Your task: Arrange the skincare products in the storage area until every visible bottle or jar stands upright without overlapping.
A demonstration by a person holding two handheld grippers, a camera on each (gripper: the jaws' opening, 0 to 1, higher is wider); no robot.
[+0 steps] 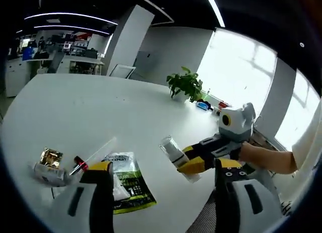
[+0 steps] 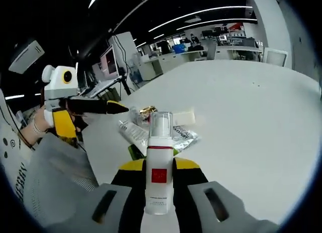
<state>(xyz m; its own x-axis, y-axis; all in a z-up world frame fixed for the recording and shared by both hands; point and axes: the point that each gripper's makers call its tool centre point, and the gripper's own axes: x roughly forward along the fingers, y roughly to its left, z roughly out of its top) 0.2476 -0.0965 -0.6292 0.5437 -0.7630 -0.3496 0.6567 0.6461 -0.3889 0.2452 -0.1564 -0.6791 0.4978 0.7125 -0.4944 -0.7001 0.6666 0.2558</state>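
Observation:
My right gripper (image 2: pixel 160 165) is shut on a white pump bottle (image 2: pixel 160 142) with a red label and a clear cap, held above the white table (image 2: pixel 241 117). In the left gripper view the same bottle (image 1: pixel 171 148) sits tilted in the right gripper (image 1: pixel 190 160), which comes in from the right. My left gripper (image 1: pixel 163 166) is open, with nothing between its jaws. Below it lie a green sachet (image 1: pixel 130 186), a gold-capped tube (image 1: pixel 50 165) and a red-tipped stick (image 1: pixel 80 166). From the right gripper view, the left gripper (image 2: pixel 108 108) hovers over a white tube (image 2: pixel 132 132) and the sachet (image 2: pixel 183 135).
A potted plant (image 1: pixel 185 84) stands at the far side of the table (image 1: pixel 100 107). A small white box (image 2: pixel 184 116) lies behind the sachet. A person's forearm (image 1: pixel 266 158) reaches in behind the right gripper. The table's near edge runs just under my left jaws.

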